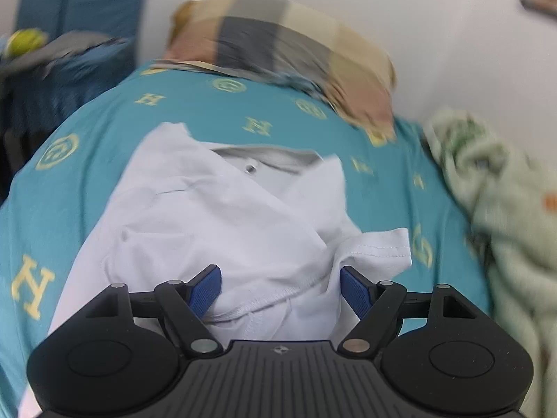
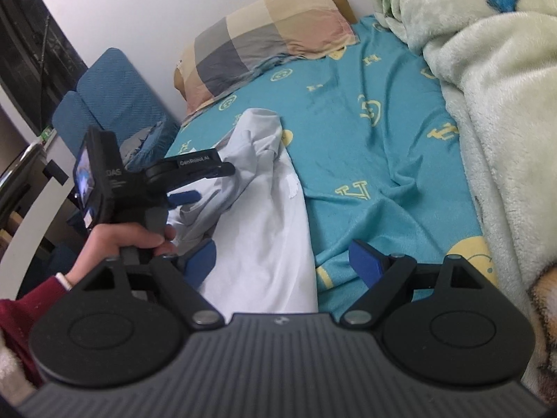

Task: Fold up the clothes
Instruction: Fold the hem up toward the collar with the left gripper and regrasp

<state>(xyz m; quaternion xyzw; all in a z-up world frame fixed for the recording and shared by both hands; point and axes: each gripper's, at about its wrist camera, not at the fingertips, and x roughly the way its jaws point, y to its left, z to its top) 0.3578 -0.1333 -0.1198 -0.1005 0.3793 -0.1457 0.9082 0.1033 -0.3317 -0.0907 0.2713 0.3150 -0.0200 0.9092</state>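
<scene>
Left gripper (image 1: pixel 280 287) first: its blue fingers (image 1: pixel 208 289) stand spread wide, hem of the white shirt (image 1: pixel 222 216) lying between them, nothing pinched. Over on the right gripper (image 2: pixel 283 266), fingers (image 2: pixel 363 261) are spread too, with the shirt's near edge running up between them and the pads clear of the cloth.

The shirt lies on the bed (image 1: pixel 104 132), on the teal sheet, with a checked pillow (image 1: pixel 278 45) beyond it at the head and a pale green blanket (image 2: pixel 487 87) heaped along the right side.

Progress, as I read it: a start has been made. A sleeve looks turned in across the body and the collar shows at the far end, but the cloth is rumpled and bunched, no neat rectangle yet. I'd say squaring up and the main folds are yet to come.

The left wrist view gives the shirt head-on: collar, button, stitched hem, folded-over sleeve. The right wrist view shows none of that detail, but it does catch the left gripper from the side, the hand (image 2: pixel 128 244) and red sleeve (image 2: pixel 31 306) holding it, and a blue chair (image 2: pixel 115 94) beside the bed.
</scene>
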